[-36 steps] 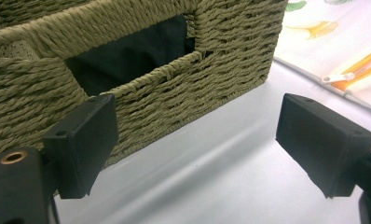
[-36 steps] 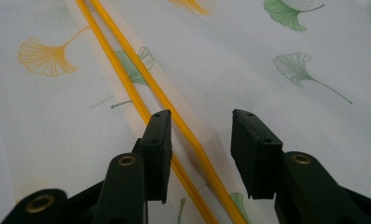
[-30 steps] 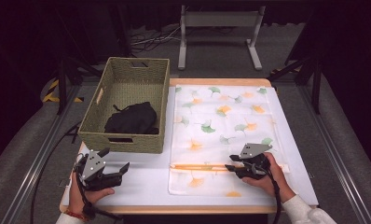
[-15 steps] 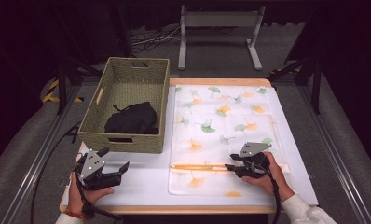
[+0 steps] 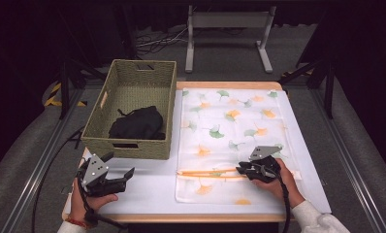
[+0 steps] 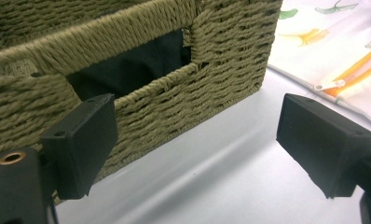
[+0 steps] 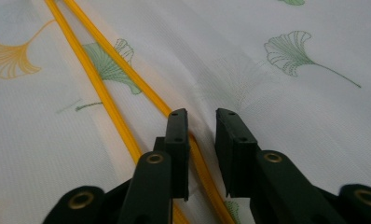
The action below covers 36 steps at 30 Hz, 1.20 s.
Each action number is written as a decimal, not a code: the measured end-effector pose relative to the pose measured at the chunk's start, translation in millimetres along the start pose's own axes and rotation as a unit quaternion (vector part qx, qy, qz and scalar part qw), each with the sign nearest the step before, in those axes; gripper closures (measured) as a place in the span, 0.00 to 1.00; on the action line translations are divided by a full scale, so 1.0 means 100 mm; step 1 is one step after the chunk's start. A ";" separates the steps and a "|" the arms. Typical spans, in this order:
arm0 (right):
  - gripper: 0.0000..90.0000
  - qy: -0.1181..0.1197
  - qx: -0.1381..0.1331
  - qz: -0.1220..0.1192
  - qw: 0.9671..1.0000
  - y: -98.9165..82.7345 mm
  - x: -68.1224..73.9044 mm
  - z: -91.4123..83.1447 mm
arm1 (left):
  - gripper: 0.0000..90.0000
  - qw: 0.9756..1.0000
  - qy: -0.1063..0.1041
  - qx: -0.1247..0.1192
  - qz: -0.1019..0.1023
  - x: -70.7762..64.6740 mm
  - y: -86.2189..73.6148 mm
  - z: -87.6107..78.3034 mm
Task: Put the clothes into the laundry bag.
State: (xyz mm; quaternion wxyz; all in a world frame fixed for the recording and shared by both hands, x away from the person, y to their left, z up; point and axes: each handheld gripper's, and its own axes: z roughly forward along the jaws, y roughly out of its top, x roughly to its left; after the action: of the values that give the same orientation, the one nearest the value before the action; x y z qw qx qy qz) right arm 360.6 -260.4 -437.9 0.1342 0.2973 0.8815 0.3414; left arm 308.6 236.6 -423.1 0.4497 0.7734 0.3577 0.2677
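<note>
The basket (image 5: 133,109) is coarse woven fibre cord, olive-tan and rough, holding a matt black cloth (image 5: 136,123). The ginkgo-print cloth (image 5: 230,126) is thin, white, faintly sheer fabric with a fine weave and smooth orange piping (image 7: 104,100). The table (image 5: 147,187) has a smooth white top with a soft sheen. The right gripper (image 7: 202,122) has jaws of matt black plastic with brass-coloured eyelets.

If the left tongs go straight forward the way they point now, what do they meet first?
Probably the woven basket. In the left gripper view the left tongs, standing wide open, face its near wall and handle slot, with bare white table between. Depth is unclear, but nothing else lies in that line.
</note>
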 end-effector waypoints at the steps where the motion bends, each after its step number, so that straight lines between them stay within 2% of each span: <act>1: 0.88 -0.002 0.001 -0.002 1.000 0.00 0.00 0.00 | 0.14 1.000 -0.001 0.000 -0.001 0.00 -0.01 0.00; 6: 0.93 -0.003 0.002 -0.001 1.000 0.01 -0.01 0.01 | 0.14 1.000 -0.004 0.008 -0.002 -0.02 -0.03 0.02; 16: 0.96 -0.012 -0.004 -0.009 1.000 0.01 0.01 -0.02 | 0.14 1.000 -0.005 0.024 0.013 -0.05 -0.05 0.06; 36: 0.97 -0.035 -0.048 -0.032 0.998 0.09 0.05 -0.19 | 0.14 0.999 -0.008 0.029 0.016 -0.07 -0.06 0.07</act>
State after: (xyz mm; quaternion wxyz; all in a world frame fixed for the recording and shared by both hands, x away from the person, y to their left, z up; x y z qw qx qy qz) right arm 352.1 -262.1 -418.4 0.1899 0.2744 0.8678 0.3682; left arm 308.1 229.4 -432.0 0.4256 0.7939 0.3494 0.2578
